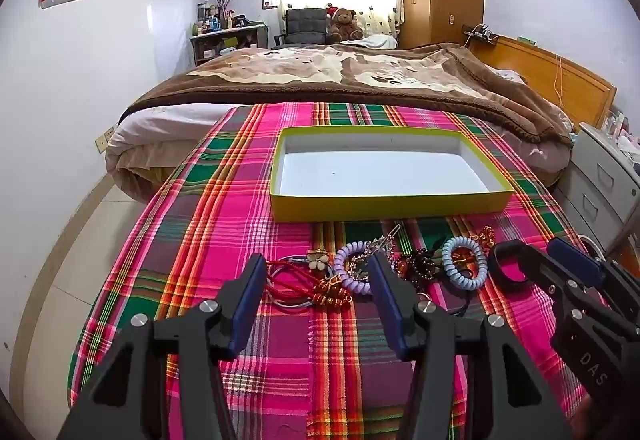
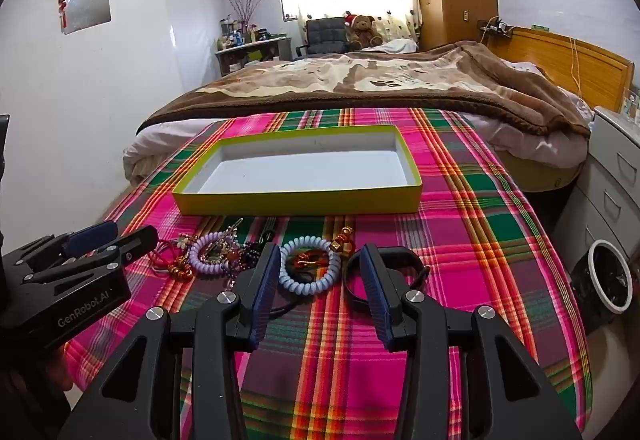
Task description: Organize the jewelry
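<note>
Now both tongs hover spread and empty over the plaid cloth (image 1: 192,207): the left gripper (image 1: 316,296) above the red cord bracelets (image 1: 304,280) and lilac coil (image 1: 352,272), the right gripper (image 2: 320,292) between the pale blue coil (image 2: 310,266) and what looks like a black band (image 2: 384,276). Beyond the jewelry sits the yellow tray (image 2: 300,201).
</note>
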{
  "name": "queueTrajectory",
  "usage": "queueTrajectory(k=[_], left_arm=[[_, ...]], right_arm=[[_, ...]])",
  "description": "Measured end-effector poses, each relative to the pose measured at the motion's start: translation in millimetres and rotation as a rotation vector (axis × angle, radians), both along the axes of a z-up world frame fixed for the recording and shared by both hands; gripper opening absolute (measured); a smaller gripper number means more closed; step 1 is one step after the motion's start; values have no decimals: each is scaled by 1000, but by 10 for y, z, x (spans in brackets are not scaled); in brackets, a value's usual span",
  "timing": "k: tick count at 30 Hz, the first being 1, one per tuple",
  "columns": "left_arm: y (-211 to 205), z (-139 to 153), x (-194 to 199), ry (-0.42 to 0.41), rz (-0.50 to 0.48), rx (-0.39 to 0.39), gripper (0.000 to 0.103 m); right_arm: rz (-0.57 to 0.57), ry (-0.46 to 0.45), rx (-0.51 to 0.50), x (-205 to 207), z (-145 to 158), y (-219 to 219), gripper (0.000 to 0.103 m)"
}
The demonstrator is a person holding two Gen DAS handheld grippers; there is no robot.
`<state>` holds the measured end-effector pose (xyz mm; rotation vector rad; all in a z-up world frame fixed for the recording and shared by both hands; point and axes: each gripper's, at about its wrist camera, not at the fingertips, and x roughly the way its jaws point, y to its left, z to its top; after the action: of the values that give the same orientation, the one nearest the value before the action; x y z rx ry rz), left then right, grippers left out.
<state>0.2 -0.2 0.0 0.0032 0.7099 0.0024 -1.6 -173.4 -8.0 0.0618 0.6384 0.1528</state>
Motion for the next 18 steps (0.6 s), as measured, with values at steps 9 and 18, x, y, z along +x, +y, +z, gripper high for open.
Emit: queueTrajectory(k=[9,18], left_arm=[[5,13,-29,-11,23,-4,55],[36,41,-55,-9,15,-4,55]], right_arm=[[-11,11,15,31,-12,-44,42],[-10,5,0,20,-2,-19,42]])
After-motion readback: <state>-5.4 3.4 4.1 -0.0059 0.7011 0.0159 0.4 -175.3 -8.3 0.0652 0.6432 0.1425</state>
